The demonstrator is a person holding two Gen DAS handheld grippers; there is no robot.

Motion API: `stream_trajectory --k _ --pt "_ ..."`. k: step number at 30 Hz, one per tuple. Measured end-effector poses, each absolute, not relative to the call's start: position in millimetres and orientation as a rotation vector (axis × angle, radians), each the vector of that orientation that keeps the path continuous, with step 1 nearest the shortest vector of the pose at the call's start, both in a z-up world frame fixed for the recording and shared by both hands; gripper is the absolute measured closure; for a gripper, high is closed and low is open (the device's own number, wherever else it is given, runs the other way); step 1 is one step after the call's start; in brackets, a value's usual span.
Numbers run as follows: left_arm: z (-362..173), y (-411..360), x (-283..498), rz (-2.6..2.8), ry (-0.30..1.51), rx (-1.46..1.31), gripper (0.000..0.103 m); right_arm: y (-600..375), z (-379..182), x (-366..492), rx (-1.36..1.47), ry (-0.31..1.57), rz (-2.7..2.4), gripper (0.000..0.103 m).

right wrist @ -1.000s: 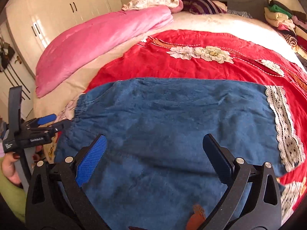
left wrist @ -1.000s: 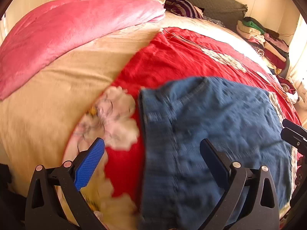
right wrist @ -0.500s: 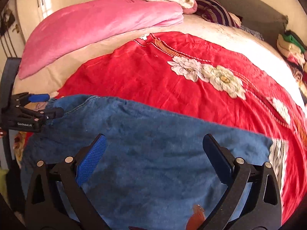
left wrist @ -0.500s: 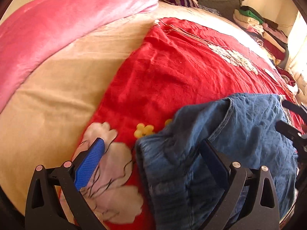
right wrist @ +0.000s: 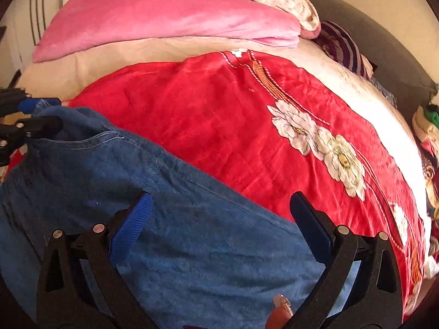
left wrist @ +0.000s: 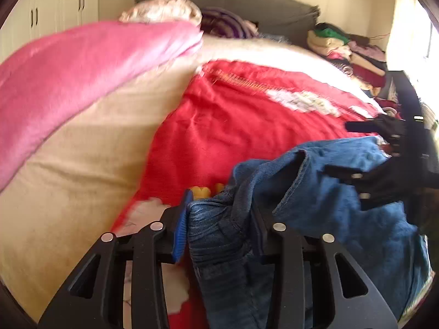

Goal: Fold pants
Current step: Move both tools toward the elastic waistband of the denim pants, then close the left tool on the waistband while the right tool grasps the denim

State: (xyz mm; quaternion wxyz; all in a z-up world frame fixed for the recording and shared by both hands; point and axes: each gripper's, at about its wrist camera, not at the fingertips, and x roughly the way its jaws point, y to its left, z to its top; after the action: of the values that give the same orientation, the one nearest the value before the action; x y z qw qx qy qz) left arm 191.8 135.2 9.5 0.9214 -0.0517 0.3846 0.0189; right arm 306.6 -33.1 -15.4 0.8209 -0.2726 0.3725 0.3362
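**Left claw clamped on denim waistband; right claw spread over the leg**

Your left gripper [left wrist: 219, 219] has just been closing; its ribbed blue pads now pinch a bunched, gathered fold of the denim pants [left wrist: 343, 205] at the elastic waistband, stitching visible along the hem; the cloth rises in a soft ridge there. Your right gripper [right wrist: 219, 216] stands released, jaws wide apart, hovering above the flat blue leg of the pants [right wrist: 192, 246] with nothing between the pads; whether the fingertips touch the fabric you cannot tell from this view. The pants lie across the near part of a plush red blanket [right wrist: 219, 115] printed with white flowers and an orange striped band; the blanket covers a cream bedsheet [left wrist: 82, 150]. A glossy pink quilt [right wrist: 164, 19], folded long, lies along the far side; a purple striped pillow [right wrist: 345, 46] sits by the grey headboard [left wrist: 260, 8]. Folded clothes [left wrist: 351, 49] are stacked at the far right edge. No legible writing in either view; left view blurred.
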Motion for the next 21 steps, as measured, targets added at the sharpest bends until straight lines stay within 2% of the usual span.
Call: stream_trajectory --k 5,6,7,8,10,12,16,21 --pt "25 124 169 0.013 0.725 -0.088 0.069 -23 -16 295 -0.646 0.72 0.712 0.011" --pt "26 123 166 0.015 0.719 -0.079 0.069 -24 -15 293 -0.639 0.711 0.723 0.026" --pt "26 122 164 0.021 0.714 -0.072 0.069 -24 -13 292 -0.625 0.708 0.746 0.045" --pt "25 122 163 0.024 0.711 -0.067 0.069 -24 -11 289 -0.609 0.707 0.769 0.054" --pt "23 121 160 0.032 0.709 -0.063 0.069 -27 -8 282 -0.587 0.713 0.81 0.08" --pt "22 122 160 0.043 0.71 -0.056 0.069 -32 -5 275 -0.549 0.724 0.829 0.088" --pt "22 126 157 0.056 0.699 -0.056 0.069 -51 8 254 -0.471 0.687 0.854 0.096" --pt "28 121 138 0.03 0.652 -0.053 0.069 -84 28 220 -0.341 0.66 0.874 0.097"
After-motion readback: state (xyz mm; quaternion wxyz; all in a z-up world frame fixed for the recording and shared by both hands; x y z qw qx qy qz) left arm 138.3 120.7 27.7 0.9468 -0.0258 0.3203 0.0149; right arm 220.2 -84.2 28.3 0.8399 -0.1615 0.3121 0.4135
